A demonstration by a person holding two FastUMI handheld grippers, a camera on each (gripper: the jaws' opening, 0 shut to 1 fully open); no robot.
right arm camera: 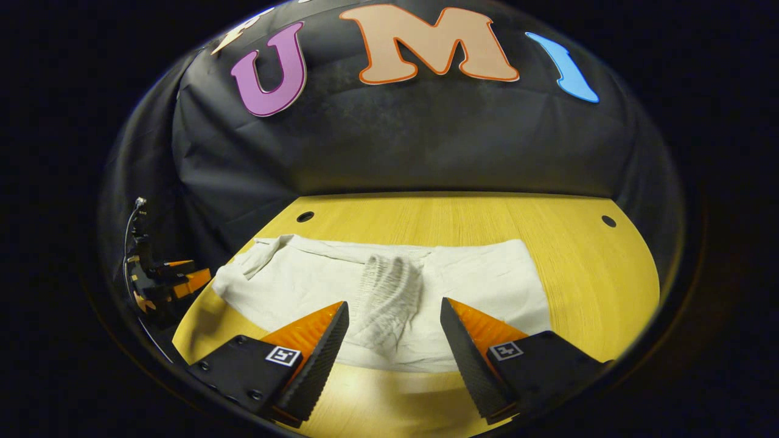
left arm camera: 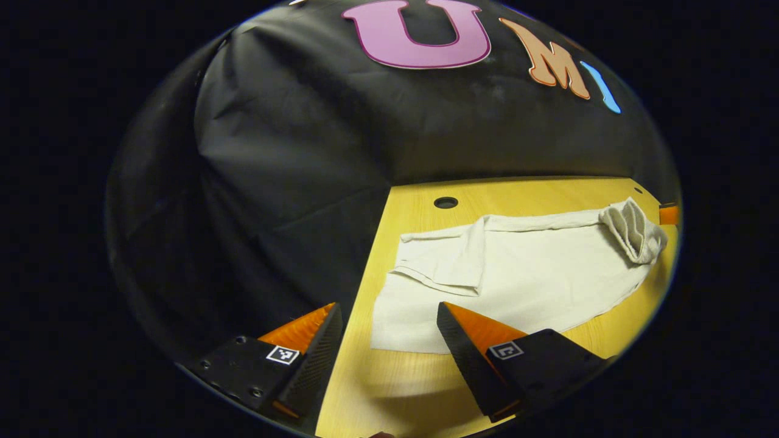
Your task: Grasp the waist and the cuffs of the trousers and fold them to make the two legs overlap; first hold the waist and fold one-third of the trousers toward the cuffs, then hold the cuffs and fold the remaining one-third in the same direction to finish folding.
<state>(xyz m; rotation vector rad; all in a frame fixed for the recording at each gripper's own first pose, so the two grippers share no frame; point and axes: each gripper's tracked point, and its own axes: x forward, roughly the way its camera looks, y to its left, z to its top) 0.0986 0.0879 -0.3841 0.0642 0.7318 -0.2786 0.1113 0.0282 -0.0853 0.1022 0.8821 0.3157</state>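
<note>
The left gripper [left arm camera: 389, 316] hovered released, jaws wide apart, above the near corner of the cuff end of the trousers [left arm camera: 517, 274], positioned for a pinch on that edge. The right gripper [right arm camera: 394, 313] was likewise released, jaws straddling the gathered waistband [right arm camera: 389, 292] without touching it. The trousers lay spread flat lengthwise on the yellow table [right arm camera: 584, 274], one cuff turned back. This placement suggested both ends would be lifted together, so the legs could be laid over each other.
</note>
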